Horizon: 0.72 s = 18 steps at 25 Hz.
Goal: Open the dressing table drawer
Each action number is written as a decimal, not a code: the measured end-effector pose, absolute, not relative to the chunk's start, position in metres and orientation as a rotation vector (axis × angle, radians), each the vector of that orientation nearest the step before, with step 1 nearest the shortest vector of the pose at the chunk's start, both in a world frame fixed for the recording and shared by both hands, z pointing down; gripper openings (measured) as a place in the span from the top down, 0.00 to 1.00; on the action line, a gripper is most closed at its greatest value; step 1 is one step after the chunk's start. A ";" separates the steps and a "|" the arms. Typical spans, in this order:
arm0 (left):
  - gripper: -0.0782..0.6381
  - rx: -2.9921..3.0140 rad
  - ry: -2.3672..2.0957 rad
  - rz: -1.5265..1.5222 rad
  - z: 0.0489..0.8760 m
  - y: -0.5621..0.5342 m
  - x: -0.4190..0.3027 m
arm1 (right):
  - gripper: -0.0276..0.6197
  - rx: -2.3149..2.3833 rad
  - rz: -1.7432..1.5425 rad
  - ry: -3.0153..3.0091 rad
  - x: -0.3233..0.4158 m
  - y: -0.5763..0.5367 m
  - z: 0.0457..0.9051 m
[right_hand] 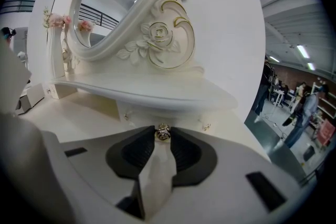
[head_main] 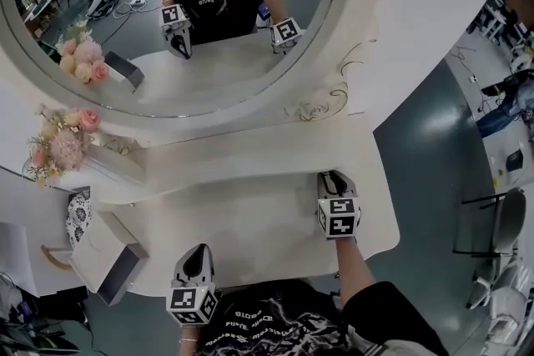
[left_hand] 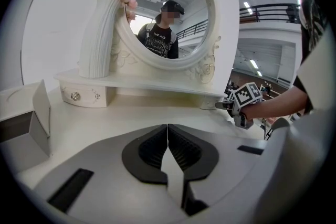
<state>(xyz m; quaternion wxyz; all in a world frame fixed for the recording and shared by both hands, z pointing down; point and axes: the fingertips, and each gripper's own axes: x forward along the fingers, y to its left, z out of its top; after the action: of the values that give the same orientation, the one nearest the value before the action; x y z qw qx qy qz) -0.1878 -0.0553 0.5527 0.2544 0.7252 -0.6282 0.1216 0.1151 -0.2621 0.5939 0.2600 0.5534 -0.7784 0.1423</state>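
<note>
Right gripper [right_hand: 163, 129] pinches forward-pointing drawer knob [right_hand: 163, 134].

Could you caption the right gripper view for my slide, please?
Right gripper shut on the drawer knob under the mirror shelf.

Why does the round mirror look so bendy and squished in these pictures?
Head view: the wide lens stretches the mirror into an oval; left gripper view: dark corners ring the picture; right gripper view: the mirror leans sideways.
</note>
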 end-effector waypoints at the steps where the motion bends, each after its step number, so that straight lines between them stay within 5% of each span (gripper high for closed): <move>1: 0.87 1.971 -1.704 0.329 0.553 -0.056 -0.188 | 0.80 1.499 0.387 -2.107 0.115 -0.262 0.594; 18: 0.87 1.990 -1.672 0.309 0.555 -0.061 -0.189 | 0.80 1.502 0.386 -2.089 0.117 -0.254 0.595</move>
<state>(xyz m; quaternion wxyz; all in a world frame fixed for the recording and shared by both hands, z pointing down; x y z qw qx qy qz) -0.1888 -0.0606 0.5549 0.2589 0.7344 -0.6169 0.1142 0.1167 -0.2539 0.5946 0.2663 0.5565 -0.7739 0.1430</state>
